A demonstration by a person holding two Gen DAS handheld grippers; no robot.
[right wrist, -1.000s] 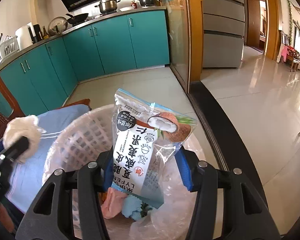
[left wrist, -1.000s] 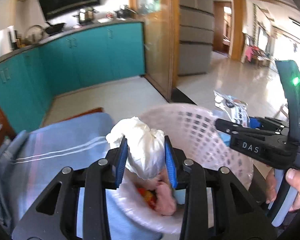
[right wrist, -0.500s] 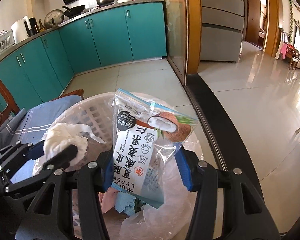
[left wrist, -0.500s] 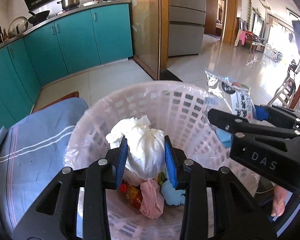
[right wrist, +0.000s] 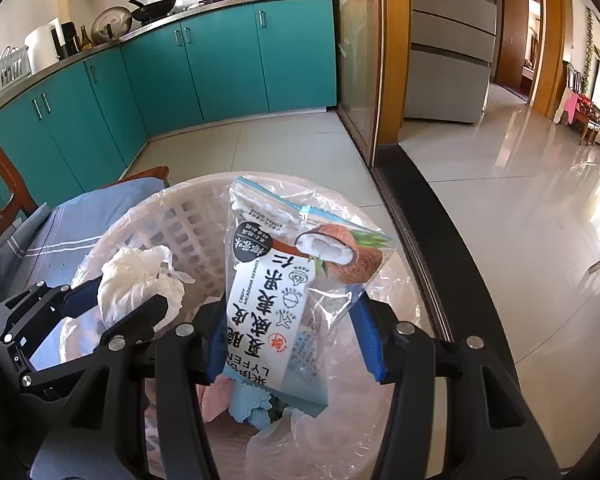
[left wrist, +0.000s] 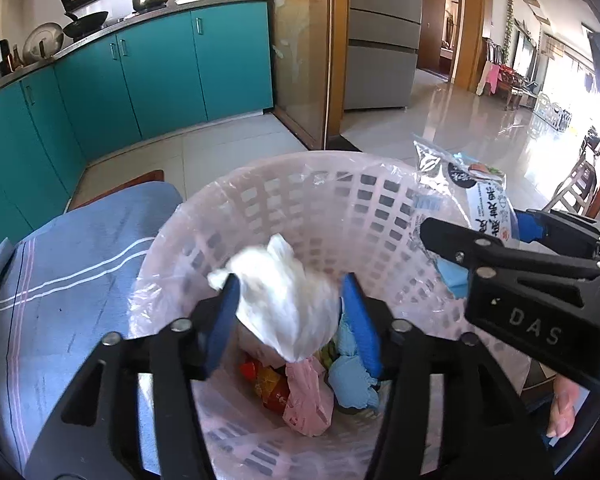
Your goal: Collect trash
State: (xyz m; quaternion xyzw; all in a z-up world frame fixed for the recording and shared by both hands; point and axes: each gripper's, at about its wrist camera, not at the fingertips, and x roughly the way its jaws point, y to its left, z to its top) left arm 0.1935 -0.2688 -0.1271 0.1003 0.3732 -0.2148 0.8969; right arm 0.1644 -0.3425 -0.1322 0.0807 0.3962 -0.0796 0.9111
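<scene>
White tissue wad, blurred between the left tongs, whose fingers have spread wider than half a second ago, hangs over the basket at 6 o'clock, likely dropping; right tongs pinch the snack packet at 3 o'clock, next to go.

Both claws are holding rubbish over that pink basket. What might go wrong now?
The right gripper holds the flat coconut snack packet near the lined pink basket's rim; dropped there, it might catch the rim or fall outside.

The white crumpled plastic bag sits between the left gripper's widened pads; light plastic could cling to one.

The two grippers are close and could bump.
</scene>
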